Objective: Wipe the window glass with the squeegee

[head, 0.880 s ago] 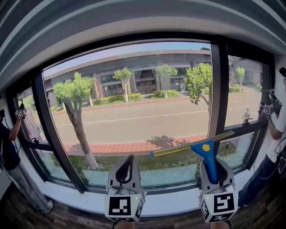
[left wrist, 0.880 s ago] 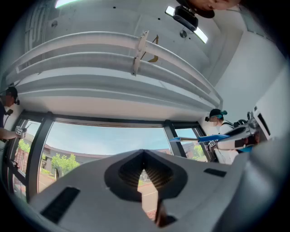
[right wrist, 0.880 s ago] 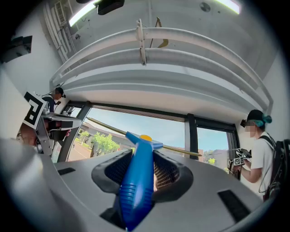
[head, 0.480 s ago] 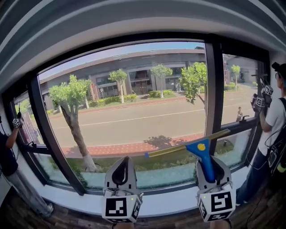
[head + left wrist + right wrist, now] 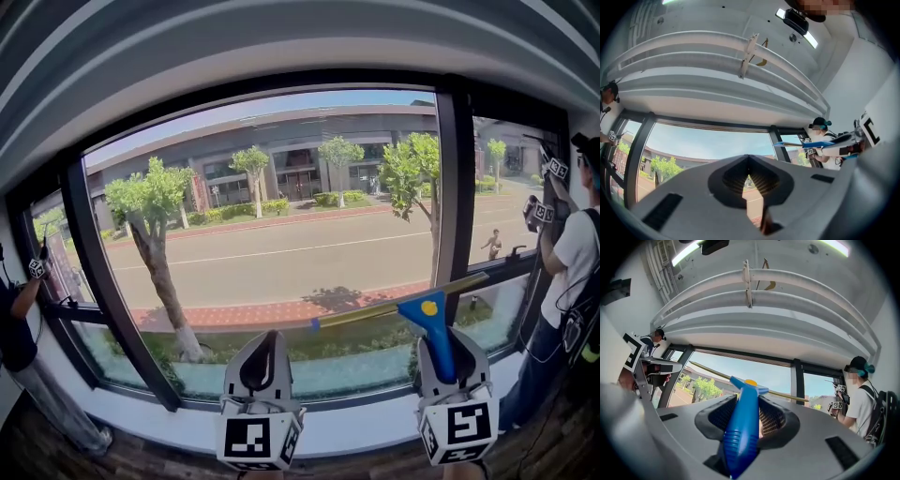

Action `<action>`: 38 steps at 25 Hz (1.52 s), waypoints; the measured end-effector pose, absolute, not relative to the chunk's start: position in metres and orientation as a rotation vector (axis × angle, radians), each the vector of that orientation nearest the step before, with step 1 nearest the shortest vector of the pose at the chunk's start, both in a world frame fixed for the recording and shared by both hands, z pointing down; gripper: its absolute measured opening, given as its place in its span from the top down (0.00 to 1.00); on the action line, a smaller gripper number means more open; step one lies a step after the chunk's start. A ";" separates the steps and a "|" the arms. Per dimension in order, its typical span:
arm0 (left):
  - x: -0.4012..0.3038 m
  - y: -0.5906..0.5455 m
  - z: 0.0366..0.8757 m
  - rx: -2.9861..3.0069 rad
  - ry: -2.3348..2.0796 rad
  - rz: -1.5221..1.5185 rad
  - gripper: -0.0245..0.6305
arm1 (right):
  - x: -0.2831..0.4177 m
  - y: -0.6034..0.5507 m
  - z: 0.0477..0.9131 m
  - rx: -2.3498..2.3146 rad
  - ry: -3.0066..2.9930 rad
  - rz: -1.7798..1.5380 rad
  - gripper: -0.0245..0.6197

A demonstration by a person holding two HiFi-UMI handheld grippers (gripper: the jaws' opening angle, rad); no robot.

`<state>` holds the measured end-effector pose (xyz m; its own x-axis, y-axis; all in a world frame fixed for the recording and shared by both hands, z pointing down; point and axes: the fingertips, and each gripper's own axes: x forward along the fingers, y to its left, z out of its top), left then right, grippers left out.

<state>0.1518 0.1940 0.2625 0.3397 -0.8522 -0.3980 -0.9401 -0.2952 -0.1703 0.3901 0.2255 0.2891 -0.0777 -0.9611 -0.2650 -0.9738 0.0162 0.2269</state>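
Blue-handled squeegee (image 5: 433,330), yellow blade.

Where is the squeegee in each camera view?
Head view: squeegee at lower right, its handle in the right gripper, blade slanting leftward.
Left gripper view: thin blue strip near the right edge.
Right gripper view: bottom centre, handle between the jaws.
Shared landmark: the dark window post.

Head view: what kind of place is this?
Probably an indoor room at street level: a big dark-framed window faces a road and trees, a ribbed white ceiling hangs overhead, and a person stands at the next pane.
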 end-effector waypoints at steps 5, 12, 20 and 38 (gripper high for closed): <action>0.142 0.189 0.263 -2.237 1.575 0.309 0.96 | 0.384 0.219 0.284 -2.137 2.189 0.566 0.75; 0.134 0.175 0.264 -2.285 1.562 0.319 0.96 | 0.368 0.199 0.288 -2.182 2.169 0.560 0.75; 0.128 0.138 0.256 -2.262 1.593 0.367 0.96 | 0.377 0.166 0.284 -2.198 2.154 0.576 0.75; 0.199 -0.001 0.236 -2.188 1.660 0.391 0.96 | 0.450 0.009 0.257 -2.128 2.197 0.618 0.75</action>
<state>0.1994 -0.0013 0.2360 0.2693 -0.8617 -0.4300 -0.9630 -0.2408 -0.1207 0.4503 0.0093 0.2565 -0.0698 -0.9559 -0.2852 -0.9643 -0.0085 0.2645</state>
